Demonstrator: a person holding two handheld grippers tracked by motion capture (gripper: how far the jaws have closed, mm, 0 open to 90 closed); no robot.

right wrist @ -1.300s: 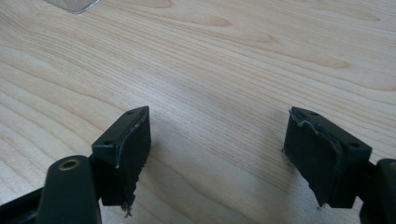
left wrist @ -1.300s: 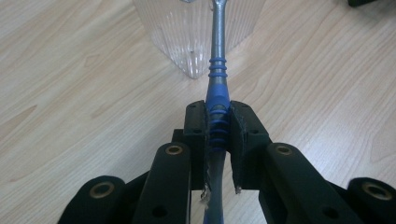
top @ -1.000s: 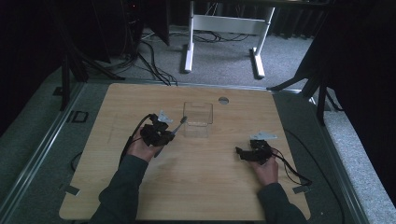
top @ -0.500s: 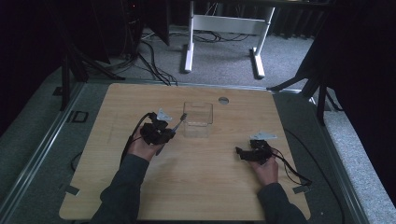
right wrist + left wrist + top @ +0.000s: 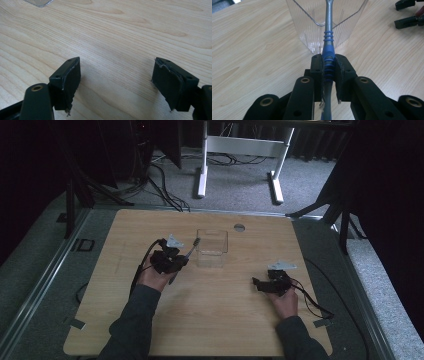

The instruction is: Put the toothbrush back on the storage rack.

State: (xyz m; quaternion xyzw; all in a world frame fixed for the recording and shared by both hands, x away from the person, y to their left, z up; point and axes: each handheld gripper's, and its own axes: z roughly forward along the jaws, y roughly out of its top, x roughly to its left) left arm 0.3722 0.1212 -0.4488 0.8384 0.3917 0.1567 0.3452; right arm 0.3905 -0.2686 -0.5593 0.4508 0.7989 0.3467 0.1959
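The left gripper (image 5: 328, 65) has its jaws clenched on a tool (image 5: 329, 46), gripping the blue ribbed sleeve so that the ribs sit squeezed between the two black pads, with the grey metal shaft running on past the jaws. In the left gripper view the shaft rises straight ahead and crosses in front of the near corner of a clear tub (image 5: 312, 32), its tip out of frame above the tub's rim; whether shaft and tub touch cannot be told. In the high view the left gripper (image 5: 176, 260) sits left of the counter's middle, the tool (image 5: 191, 248) slanting up toward the tub (image 5: 212, 249), which stands upright just beyond the middle, nearer the far edge. The right gripper (image 5: 116, 82) has its jaws released, wide apart with bare wood grain of the counter (image 5: 120, 35) between them, and they hold nothing; the pads look worn at their edges. In the high view the right gripper (image 5: 260, 283) rests low over the counter toward the right edge, well apart from the tub, its cable trailing toward the near right corner. A small round grey disc (image 5: 239, 227) lies by the far edge, beyond the tub.
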